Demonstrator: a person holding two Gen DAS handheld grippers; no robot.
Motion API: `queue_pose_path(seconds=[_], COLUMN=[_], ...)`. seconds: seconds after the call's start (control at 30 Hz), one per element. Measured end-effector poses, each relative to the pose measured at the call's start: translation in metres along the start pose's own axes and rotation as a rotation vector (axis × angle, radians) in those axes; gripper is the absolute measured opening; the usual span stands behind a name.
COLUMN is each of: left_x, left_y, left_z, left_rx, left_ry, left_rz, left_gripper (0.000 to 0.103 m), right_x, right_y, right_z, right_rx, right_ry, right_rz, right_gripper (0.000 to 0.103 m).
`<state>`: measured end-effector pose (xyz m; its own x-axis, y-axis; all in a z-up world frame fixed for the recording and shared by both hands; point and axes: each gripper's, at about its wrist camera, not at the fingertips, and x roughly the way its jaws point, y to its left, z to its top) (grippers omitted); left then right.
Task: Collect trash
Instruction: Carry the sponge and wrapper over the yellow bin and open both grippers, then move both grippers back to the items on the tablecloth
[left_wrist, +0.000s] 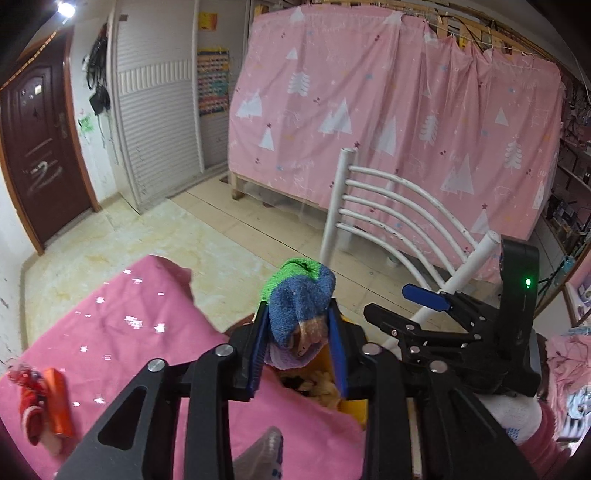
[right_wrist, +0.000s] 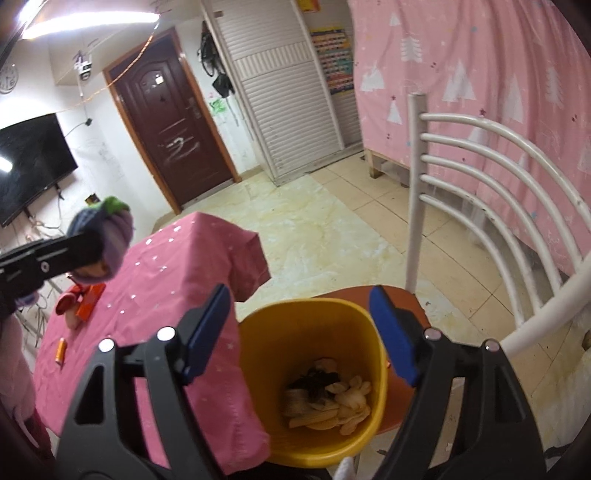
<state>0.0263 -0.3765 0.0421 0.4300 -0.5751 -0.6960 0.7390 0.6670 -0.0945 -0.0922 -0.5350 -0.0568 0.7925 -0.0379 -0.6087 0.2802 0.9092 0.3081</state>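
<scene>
A balled fuzzy sock (left_wrist: 301, 306), terry knit in green, blue and lilac bands, is clamped between the blue pads of the left gripper (left_wrist: 300, 345); it is seen held up in the air over the pink tablecloth (right_wrist: 162, 280) in the right wrist view, where the same sock (right_wrist: 107, 229) shows left of frame. The right gripper (right_wrist: 300, 334) is spread wide with nothing between its blue pads, and is poised above the yellow bin (right_wrist: 314, 321). The bin is smooth plastic with a rounded-square mouth and is partly filled: pale peel-like scraps (right_wrist: 332, 406) and a dark clump lie at the bottom. It is set on a brown chair seat (right_wrist: 402, 295), just beside the draped edge of the tablecloth, whose corner hangs down next to the bin rim. The cloth is soft, wrinkled and dotted with small white stars. A red fabric item (left_wrist: 31, 402) and an orange packet (left_wrist: 57, 400) are touching near the table's far edge; a small orange cylinder (right_wrist: 61, 349) lies apart from them. The chair back (right_wrist: 491, 177) is formed of curved white tubes, close on the bin's right. Open tiled floor (right_wrist: 314, 229) is visible beyond the table, up to a dark wooden door (right_wrist: 173, 122) and a pink tree-print curtain (left_wrist: 388, 110).
</scene>
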Motion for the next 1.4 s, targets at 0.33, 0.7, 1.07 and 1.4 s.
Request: queue_pose_path(seconds=[0.33, 0.7, 1.07, 1.4], left_x=[0.014, -0.022, -0.066, -0.112], left_y=[-0.019, 0.012, 0.073, 0.144], left_z=[0.002, -0.005, -0.025, -0.053], left_rx=[-0.005, -0.05, -0.133, -0.209], left_ry=[0.013, -0.051, -0.114, -0.159], left_rz=[-0.032, -0.016, 0.062, 0.216], left_gripper=[0.056, 0.056, 0.056, 0.065], right_x=[-0.005, 0.0, 0.014, 0.038], right_y=[-0.008, 0.047, 0.117, 0.19], right_z=[-0.001, 0.003, 0.003, 0.0], right_rx=[0.014, -0.078, -0.184, -0.28], right_ry=[-0.003, 0.015, 0.039, 0.074], right_rz=[-0.012, 0.023, 0.077, 0.158], right_gripper=[0.075, 0.075, 0.075, 0.075])
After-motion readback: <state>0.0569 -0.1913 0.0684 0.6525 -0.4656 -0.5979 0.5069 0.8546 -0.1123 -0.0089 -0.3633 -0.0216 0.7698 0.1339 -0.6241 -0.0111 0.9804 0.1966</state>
